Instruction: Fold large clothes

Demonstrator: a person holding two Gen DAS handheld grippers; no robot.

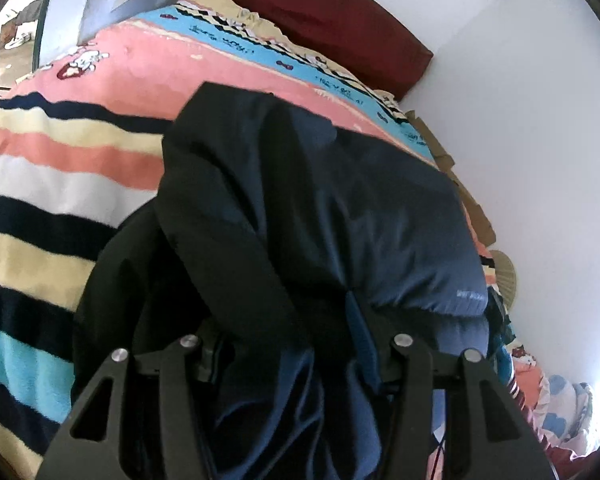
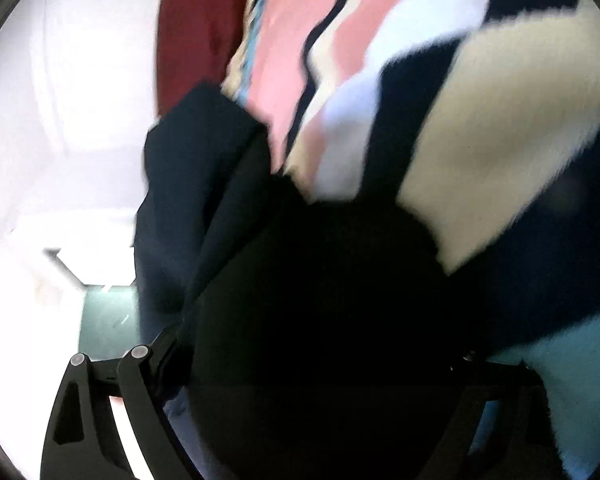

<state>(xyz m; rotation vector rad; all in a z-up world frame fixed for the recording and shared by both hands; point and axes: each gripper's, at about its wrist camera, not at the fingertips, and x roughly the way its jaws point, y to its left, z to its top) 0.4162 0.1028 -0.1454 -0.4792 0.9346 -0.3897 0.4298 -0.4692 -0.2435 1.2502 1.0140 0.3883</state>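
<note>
Left gripper (image 1: 296, 364): nearest my left lens, the black two-finger gripper's two linkage arms frame a bunched fold of cloth; I read the fingers as clamped on it, though the tips themselves are buried in fabric.

Garment (image 1: 340, 216): one large dark navy and black padded jacket, lying on the bed ahead of the left fingers; its near end is gathered up between them, and the rest spreads away over the cover.

Right gripper (image 2: 320, 380): black two-finger gripper, frame blurred. The same jacket (image 2: 300, 280) fills the space between the two arms and hides the tips; the arms stand wide apart, and I cannot tell whether the pads press the cloth.

Bed cover (image 1: 60, 200): one fleecy blanket striped in navy, cream, coral, white and sky blue with cartoon prints; the jacket rests on it.

Pillow (image 1: 324, 12): one dark red cushion at the far end of the bed, against the white wall (image 1: 520, 140).

Fan (image 1: 504, 280): one pale woven hand fan, at the bed's edge beside the wall, just beyond the jacket.

Containers: I make out none holding anything.
</note>
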